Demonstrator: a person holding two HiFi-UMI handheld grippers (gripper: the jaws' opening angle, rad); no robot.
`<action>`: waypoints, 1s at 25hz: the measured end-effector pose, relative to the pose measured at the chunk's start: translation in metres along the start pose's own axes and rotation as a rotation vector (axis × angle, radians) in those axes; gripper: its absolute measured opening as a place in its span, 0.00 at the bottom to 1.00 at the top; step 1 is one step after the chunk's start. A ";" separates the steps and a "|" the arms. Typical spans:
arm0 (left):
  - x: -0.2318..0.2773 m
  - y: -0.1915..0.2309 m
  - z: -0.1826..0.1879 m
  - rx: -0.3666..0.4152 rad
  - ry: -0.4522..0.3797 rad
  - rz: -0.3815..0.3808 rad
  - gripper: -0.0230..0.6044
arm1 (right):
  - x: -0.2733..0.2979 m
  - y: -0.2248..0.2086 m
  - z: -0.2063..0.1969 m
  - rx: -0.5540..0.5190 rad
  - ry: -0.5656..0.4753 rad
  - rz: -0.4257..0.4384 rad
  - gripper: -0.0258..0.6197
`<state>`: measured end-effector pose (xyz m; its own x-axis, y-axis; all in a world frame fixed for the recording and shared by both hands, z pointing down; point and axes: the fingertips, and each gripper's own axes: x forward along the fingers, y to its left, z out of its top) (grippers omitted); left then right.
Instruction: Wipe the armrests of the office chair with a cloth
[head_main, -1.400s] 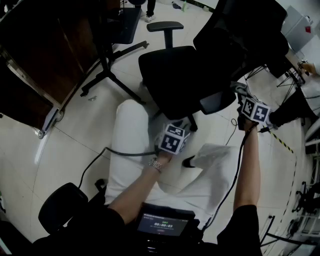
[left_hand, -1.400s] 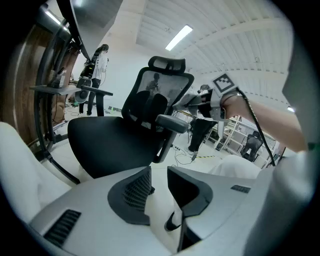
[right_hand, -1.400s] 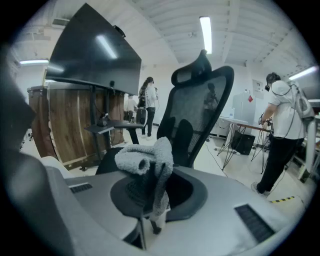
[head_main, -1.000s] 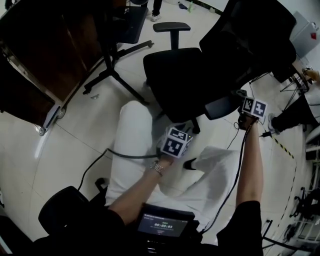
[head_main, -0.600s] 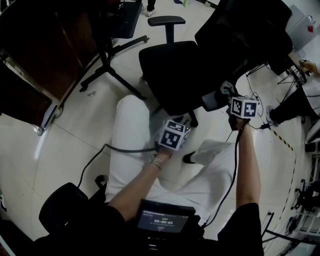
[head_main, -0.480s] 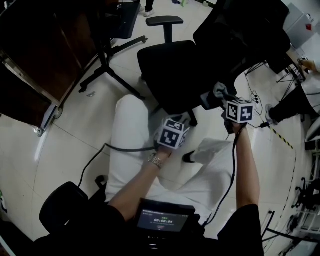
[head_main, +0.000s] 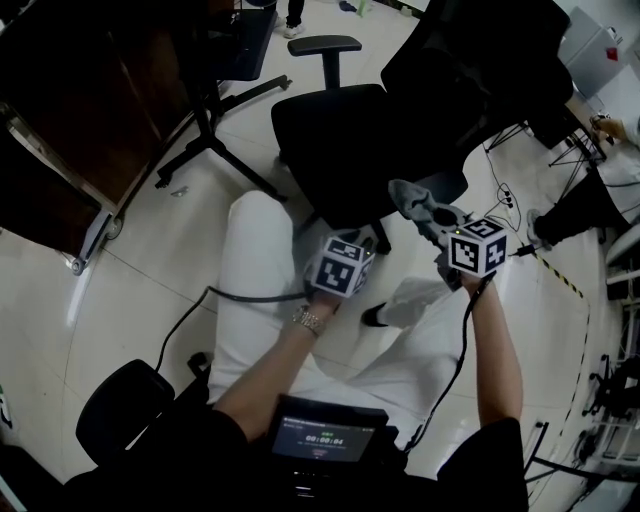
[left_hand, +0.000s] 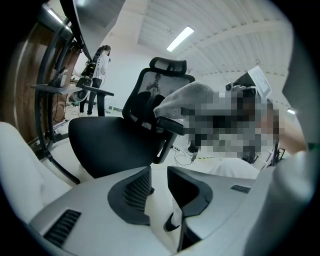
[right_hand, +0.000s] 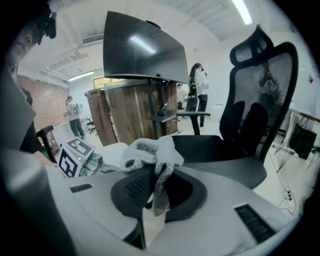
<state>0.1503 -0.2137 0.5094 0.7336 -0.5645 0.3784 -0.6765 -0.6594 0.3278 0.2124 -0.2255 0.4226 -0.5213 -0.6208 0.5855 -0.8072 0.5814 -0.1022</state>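
Observation:
The black office chair (head_main: 345, 140) stands in front of me; its far armrest (head_main: 323, 45) is at the top of the head view. My right gripper (head_main: 432, 215) is shut on a grey fluffy cloth (head_main: 412, 198) at the front end of the near armrest (head_main: 448, 186). From the left gripper view the cloth (left_hand: 187, 100) sits right on top of that armrest (left_hand: 169, 125). The cloth (right_hand: 150, 150) bunches between the right gripper's jaws (right_hand: 155, 175). My left gripper (head_main: 350, 255) hangs low over my knee, its jaws (left_hand: 159, 172) a little apart and empty.
A dark wooden desk (head_main: 90, 110) and another chair's star base (head_main: 215, 140) stand at the left. My legs in white trousers (head_main: 260, 290) are under the grippers. Cables (head_main: 185, 325) trail on the tiled floor. People (right_hand: 199, 87) stand far behind.
My right gripper has slid with the cloth along the near armrest, from its back end toward me and to the left. The left gripper has stayed over my knee.

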 end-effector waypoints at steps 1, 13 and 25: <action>0.000 0.000 0.001 0.001 0.001 0.001 0.21 | -0.008 -0.017 0.009 0.006 -0.022 -0.040 0.11; -0.004 0.000 0.000 0.010 0.002 0.003 0.20 | -0.023 -0.227 -0.033 0.179 0.096 -0.554 0.11; -0.005 -0.001 0.002 0.008 -0.006 -0.002 0.20 | -0.009 -0.091 -0.039 0.105 -0.017 -0.287 0.11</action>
<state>0.1477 -0.2109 0.5058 0.7354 -0.5663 0.3721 -0.6744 -0.6646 0.3216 0.3018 -0.2523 0.4579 -0.2714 -0.7610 0.5893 -0.9460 0.3237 -0.0177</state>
